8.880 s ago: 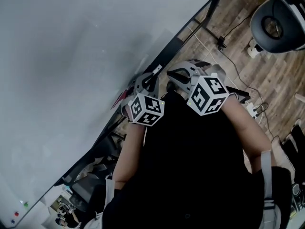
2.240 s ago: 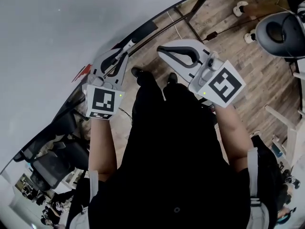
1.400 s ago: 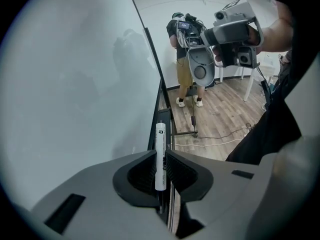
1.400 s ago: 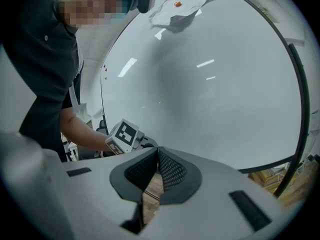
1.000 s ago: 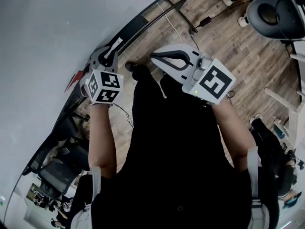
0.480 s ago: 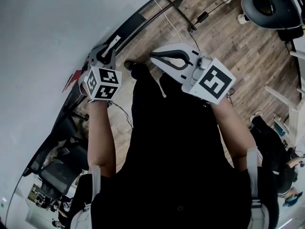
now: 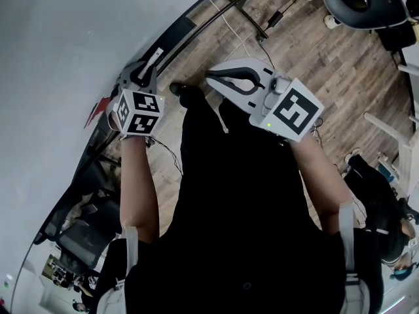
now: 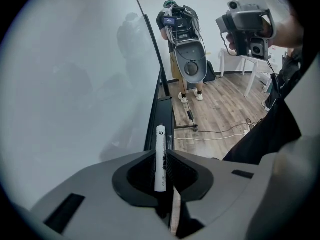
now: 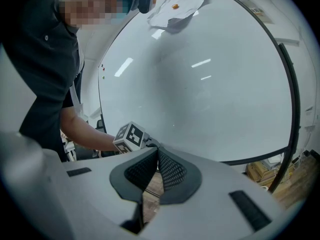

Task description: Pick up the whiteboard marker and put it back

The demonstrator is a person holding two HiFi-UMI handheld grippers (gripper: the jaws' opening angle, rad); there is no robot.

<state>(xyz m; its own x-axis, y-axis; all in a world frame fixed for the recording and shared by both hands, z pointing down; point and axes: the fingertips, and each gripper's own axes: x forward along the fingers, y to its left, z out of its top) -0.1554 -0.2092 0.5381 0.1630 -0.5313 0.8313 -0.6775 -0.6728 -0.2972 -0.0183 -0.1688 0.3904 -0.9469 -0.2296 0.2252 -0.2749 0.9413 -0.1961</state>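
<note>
A white whiteboard marker (image 8: 160,134) is clamped between the jaws of my left gripper (image 8: 160,152), which is shut on it. The marker's free end points along the black ledge (image 8: 163,115) at the foot of the whiteboard (image 8: 75,84). From the head view, the left gripper (image 7: 145,69) hangs just beside the board's lower edge (image 7: 190,26), with the marker (image 7: 156,55) sticking out of it. My right gripper (image 7: 212,77) is held off to the right above the wooden floor. In its own view, the right gripper (image 9: 157,153) has its pads pressed together on nothing.
A person carrying a camera rig (image 8: 182,39) stands at the far end of the board. An office chair (image 7: 360,2) and cables (image 7: 262,31) are on the wooden floor (image 7: 340,64). A red object (image 7: 98,110) sits by the ledge near my left hand.
The left gripper with the marker has drifted slightly left toward the ledge. The right gripper has hardly moved.
</note>
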